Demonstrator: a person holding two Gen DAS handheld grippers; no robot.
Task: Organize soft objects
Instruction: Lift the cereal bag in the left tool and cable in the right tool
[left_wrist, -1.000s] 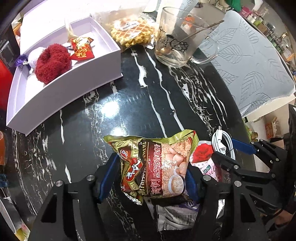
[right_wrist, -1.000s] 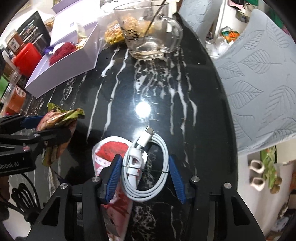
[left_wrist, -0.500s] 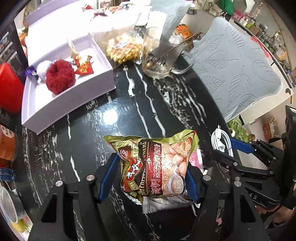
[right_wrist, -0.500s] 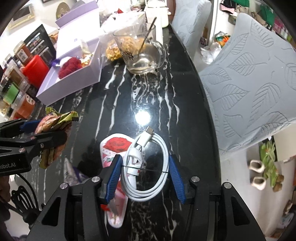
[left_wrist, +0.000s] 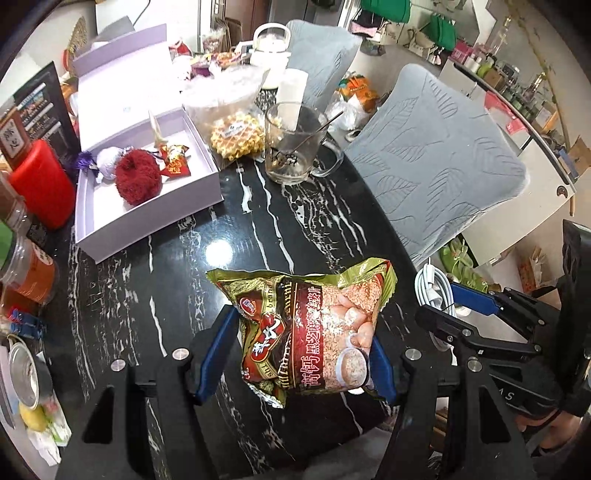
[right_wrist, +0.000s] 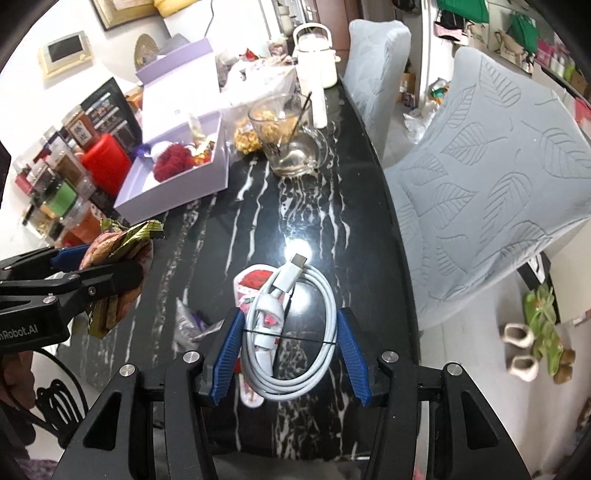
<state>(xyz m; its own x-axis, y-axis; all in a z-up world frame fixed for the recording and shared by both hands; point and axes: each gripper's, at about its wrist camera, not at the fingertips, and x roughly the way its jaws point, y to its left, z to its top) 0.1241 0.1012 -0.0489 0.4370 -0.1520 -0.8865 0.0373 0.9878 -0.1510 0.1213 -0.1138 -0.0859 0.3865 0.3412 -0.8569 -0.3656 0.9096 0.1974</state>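
Note:
My left gripper (left_wrist: 299, 354) is shut on a green and red snack packet (left_wrist: 314, 332), held in the air above the black marble table (left_wrist: 177, 288). The same packet (right_wrist: 118, 254) shows at the left of the right wrist view. My right gripper (right_wrist: 290, 350) is shut on a coiled white cable (right_wrist: 291, 325), also lifted; the cable (left_wrist: 432, 291) peeks out at the right of the left wrist view. A lilac open box (left_wrist: 147, 218) at the far left holds a red fluffy ball (left_wrist: 138, 181), a white pouch (left_wrist: 107, 164) and a red candy (left_wrist: 175, 166).
A glass mug with a spoon (left_wrist: 295, 151) and a bagged waffle (left_wrist: 236, 134) stand beyond the box. A red and white packet (right_wrist: 255, 284) and a silver wrapper (right_wrist: 188, 321) lie on the table below my right gripper. Jars (left_wrist: 29, 269) line the left edge; grey chairs (left_wrist: 436, 155) stand right.
Both grippers have risen with their loads. The table and box look farther away, and the packets on the table have dropped out from under the left gripper.

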